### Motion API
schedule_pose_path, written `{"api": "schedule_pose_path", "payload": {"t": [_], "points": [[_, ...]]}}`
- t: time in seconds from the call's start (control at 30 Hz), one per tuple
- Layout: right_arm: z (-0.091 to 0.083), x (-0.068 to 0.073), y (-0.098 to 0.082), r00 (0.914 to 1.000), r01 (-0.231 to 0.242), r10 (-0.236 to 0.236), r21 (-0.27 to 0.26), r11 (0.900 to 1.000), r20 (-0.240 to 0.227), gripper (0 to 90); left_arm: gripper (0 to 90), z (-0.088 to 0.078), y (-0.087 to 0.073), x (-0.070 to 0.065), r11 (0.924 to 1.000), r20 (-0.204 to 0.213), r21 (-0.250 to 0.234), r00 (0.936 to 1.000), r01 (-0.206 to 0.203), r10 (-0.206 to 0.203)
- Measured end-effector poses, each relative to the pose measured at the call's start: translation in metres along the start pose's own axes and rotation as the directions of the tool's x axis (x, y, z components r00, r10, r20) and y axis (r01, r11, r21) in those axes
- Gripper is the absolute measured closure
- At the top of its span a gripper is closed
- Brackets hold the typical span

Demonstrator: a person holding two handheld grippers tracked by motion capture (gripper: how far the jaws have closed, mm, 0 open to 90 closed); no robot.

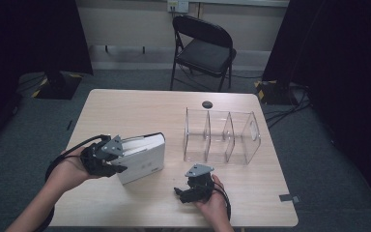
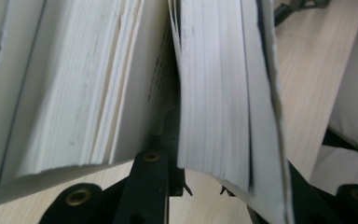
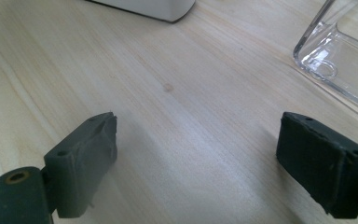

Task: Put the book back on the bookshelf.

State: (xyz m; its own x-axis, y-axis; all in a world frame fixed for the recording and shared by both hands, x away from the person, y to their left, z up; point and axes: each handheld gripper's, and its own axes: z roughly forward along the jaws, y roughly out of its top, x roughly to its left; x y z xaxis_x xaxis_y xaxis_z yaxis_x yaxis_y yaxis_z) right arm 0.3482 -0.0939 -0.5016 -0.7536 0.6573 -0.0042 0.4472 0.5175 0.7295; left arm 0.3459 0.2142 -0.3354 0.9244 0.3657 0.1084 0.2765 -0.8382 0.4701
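Note:
A thick white book (image 1: 145, 155) stands on edge on the wooden table (image 1: 140, 111), left of centre. My left gripper (image 1: 120, 157) grips it from the left end. In the left gripper view one jaw sits between the pages and the other outside the cover, so the gripper (image 2: 223, 161) is shut on the right block of the book (image 2: 214, 93). My right gripper (image 1: 182, 186) rests near the front edge, right of the book. Its jaws are open over bare wood in the right gripper view (image 3: 196, 149), with the book's corner (image 3: 154, 7) farther off.
A clear acrylic organizer (image 1: 222, 135) with several upright dividers stands right of the book, and its corner (image 3: 340, 60) lies close ahead of the right gripper. A small black disc (image 1: 207, 104) lies behind it. A black folding chair (image 1: 205, 46) stands beyond the table.

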Motion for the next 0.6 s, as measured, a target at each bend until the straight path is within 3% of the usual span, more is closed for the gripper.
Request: {"api": "schedule_pose_path", "payload": {"t": [0.13,0.43,0.47,0.6], "points": [[0.0,0.0,0.0,1.0,0.0,0.0,0.0,1.0,0.0,11.7,75.0,-0.0033,-0.0038,-0.0008,1.0,0.04,-0.002,0.9992,-0.008,0.009],[-0.0003,0.0003,-0.0001,1.0,-0.003,0.003,0.003,1.0,0.001,11.7,74.7,-0.0048,-0.0071,0.0009,0.9999,0.035,-0.002,0.9992,0.017,-0.017],[-0.0003,0.0003,-0.0001,1.0,-0.002,0.002,0.002,1.0,0.001,11.7,74.6,-0.0038,-0.0078,0.0,0.9987,0.035,-0.02,0.9983,0.047,-0.046],[-0.0003,0.0004,-0.0001,1.0,-0.003,0.003,0.002,1.0,0.002,11.7,74.4,-0.003,-0.0086,0.0004,0.9979,0.036,-0.033,0.9978,0.057,-0.055]]}}
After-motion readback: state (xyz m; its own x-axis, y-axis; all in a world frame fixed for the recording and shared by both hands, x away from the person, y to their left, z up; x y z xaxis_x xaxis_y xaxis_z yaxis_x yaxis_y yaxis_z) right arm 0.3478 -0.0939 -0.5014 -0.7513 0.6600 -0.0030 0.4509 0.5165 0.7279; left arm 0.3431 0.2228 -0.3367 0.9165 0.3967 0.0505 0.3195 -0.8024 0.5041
